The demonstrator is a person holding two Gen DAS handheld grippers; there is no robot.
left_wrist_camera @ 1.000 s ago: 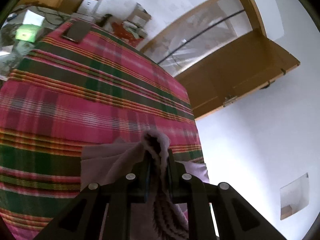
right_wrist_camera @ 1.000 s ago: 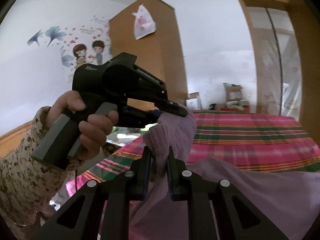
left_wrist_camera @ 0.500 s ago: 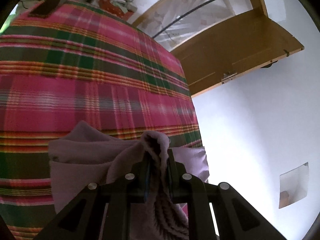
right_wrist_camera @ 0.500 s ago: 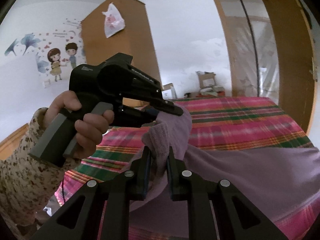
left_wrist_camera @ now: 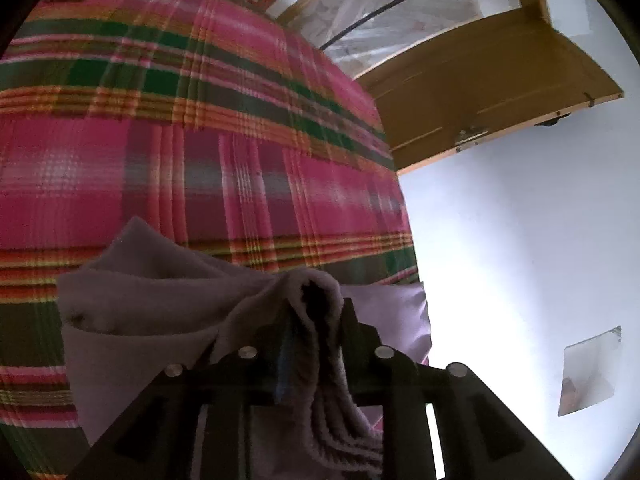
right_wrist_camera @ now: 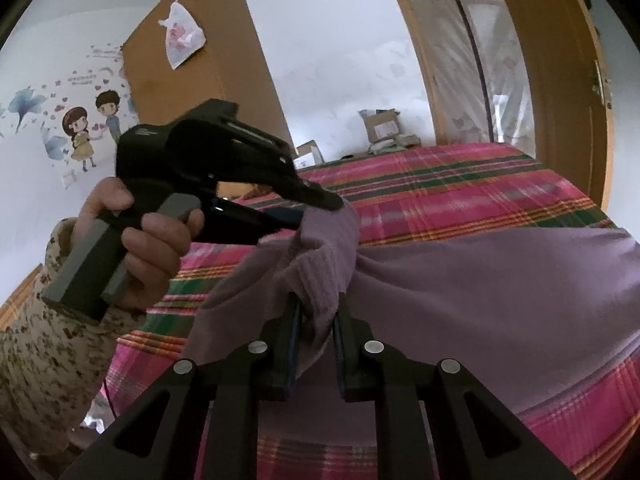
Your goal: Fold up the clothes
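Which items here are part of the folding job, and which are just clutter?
In the job: lilac garment, left gripper, right gripper, plaid bedspread as work surface.

Lying about: cardboard boxes, plastic bag on wardrobe, wall stickers.

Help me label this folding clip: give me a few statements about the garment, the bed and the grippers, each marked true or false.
1. The lilac garment lies partly spread on a plaid bedspread. True.
2. The right gripper is empty. False: a ribbed edge of the garment sits pinched between its fingers.
3. The left gripper has cloth between its fingers, and its jaws have just been opening. True.
4. The bedspread is plain blue. False: it is pink, green and orange plaid.
5. A white plastic bag hangs on the wooden wardrobe. True.
6. The hand on the left gripper's handle is gloved. False: it is bare, with a speckled sleeve.
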